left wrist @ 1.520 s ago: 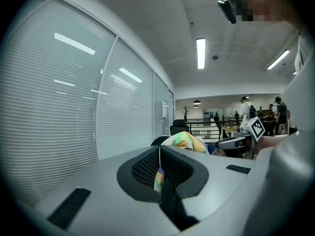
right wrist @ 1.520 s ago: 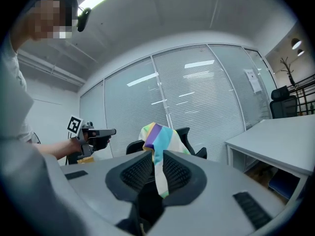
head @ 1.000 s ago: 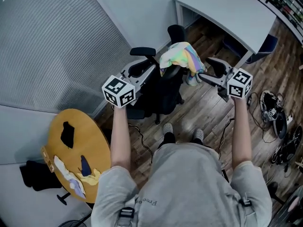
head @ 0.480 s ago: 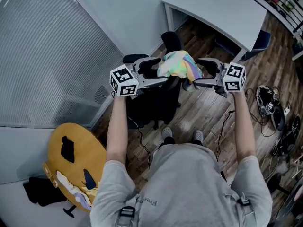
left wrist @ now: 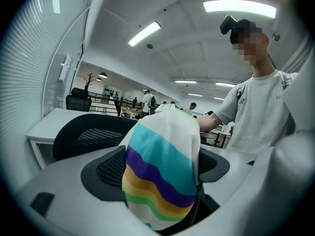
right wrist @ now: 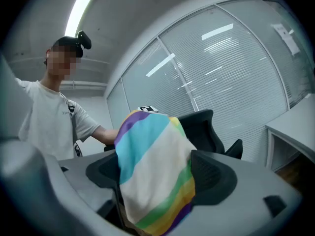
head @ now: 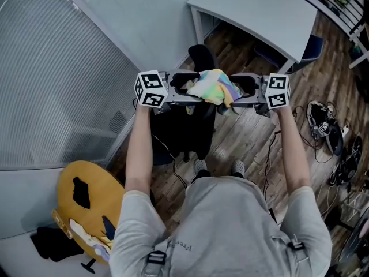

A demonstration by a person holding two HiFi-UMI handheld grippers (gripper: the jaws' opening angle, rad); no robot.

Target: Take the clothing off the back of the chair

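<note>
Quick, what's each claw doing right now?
Left claw: opening, striped cloth between its jaws, not gripped.
Right claw: open, striped cloth between its jaws.

Both arms are stretching out toward the far side, the left arm [head: 138, 149] and the right arm [head: 291, 149] running nearly parallel with bare forearms. The left claw [head: 187, 89] is pointing inward to the right, roughly level, and its jaws are opening with the striped clothing [head: 212, 88] hanging between them, unclamped. The right claw [head: 241, 90] is pointing inward to the left, facing the other claw, its jaws standing wide apart around the same clothing.
</note>
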